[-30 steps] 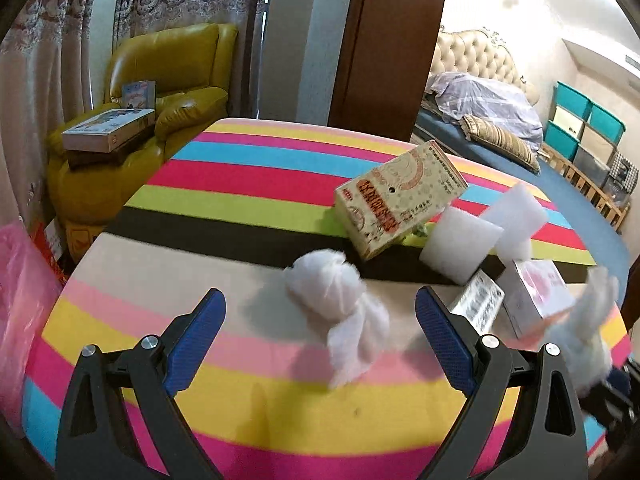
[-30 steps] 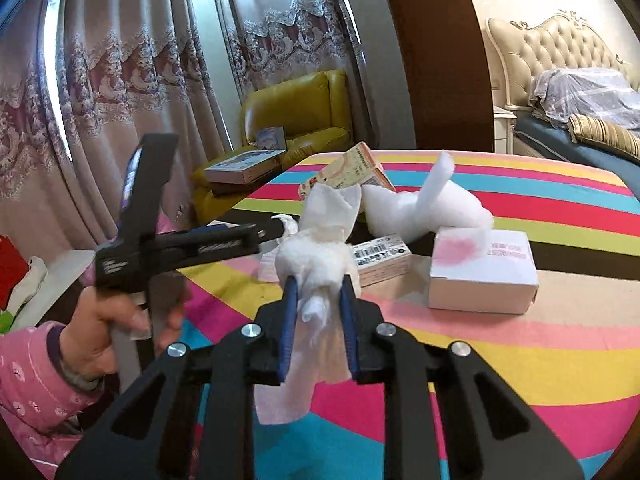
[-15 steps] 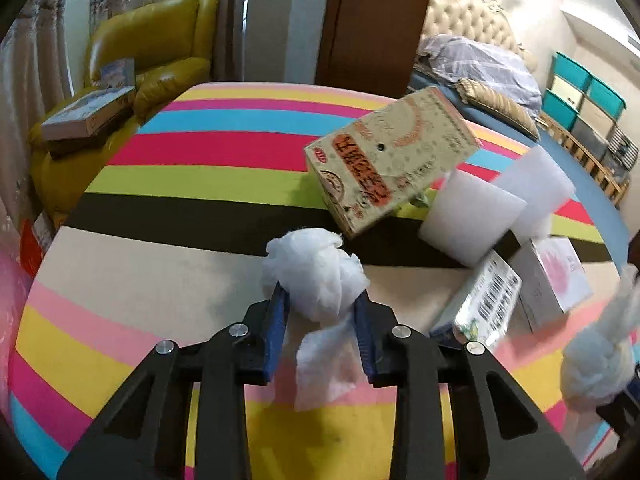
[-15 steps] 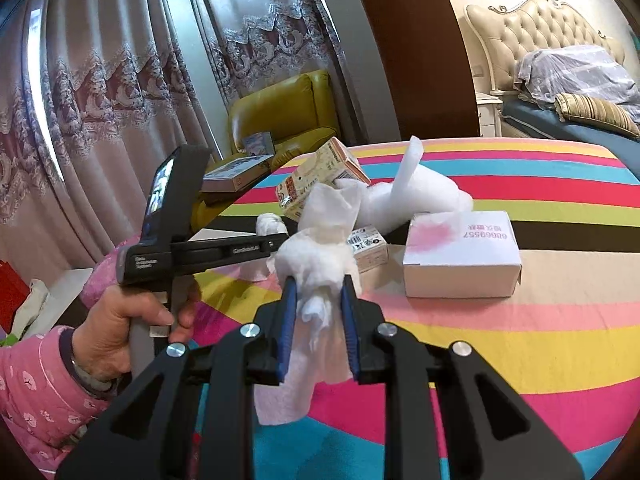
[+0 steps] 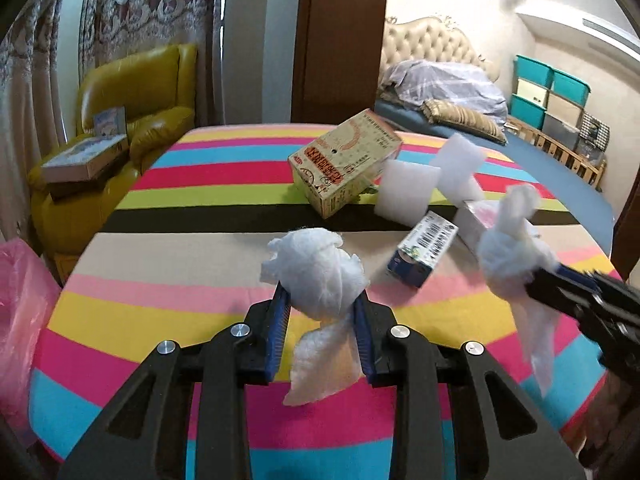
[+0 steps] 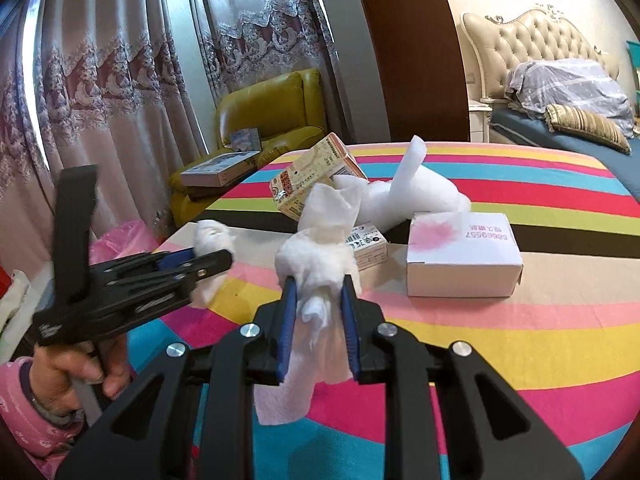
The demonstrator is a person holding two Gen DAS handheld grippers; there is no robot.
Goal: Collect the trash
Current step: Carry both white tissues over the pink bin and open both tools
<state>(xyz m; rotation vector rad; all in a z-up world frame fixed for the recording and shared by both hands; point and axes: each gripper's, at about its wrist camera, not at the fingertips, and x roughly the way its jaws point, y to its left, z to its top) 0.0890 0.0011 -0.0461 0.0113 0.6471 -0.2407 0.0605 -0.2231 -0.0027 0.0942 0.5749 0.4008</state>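
Note:
My left gripper point(image 5: 322, 304) is shut on a crumpled white tissue wad point(image 5: 316, 268) and holds it above the striped tablecloth point(image 5: 180, 184). My right gripper point(image 6: 318, 292) is shut on a second white tissue wad point(image 6: 320, 248), also held above the table. In the left wrist view the right gripper point(image 5: 536, 280) comes in from the right with its tissue point(image 5: 508, 248). In the right wrist view the left gripper point(image 6: 216, 258) shows at the left with its tissue point(image 6: 212, 236).
On the table lie a tan carton point(image 5: 344, 168), white foam pieces point(image 5: 408, 192), a small barcode box point(image 5: 424, 248) and a white-pink box point(image 6: 460, 256). A pink plastic bag point(image 5: 20, 300) hangs off the left edge. A yellow armchair point(image 5: 120, 120) with boxes stands beyond.
My left gripper closed on the tissue wad that lay on the table and lifted it. The right gripper kept its hold on its own tissue and moved closer to the left one.

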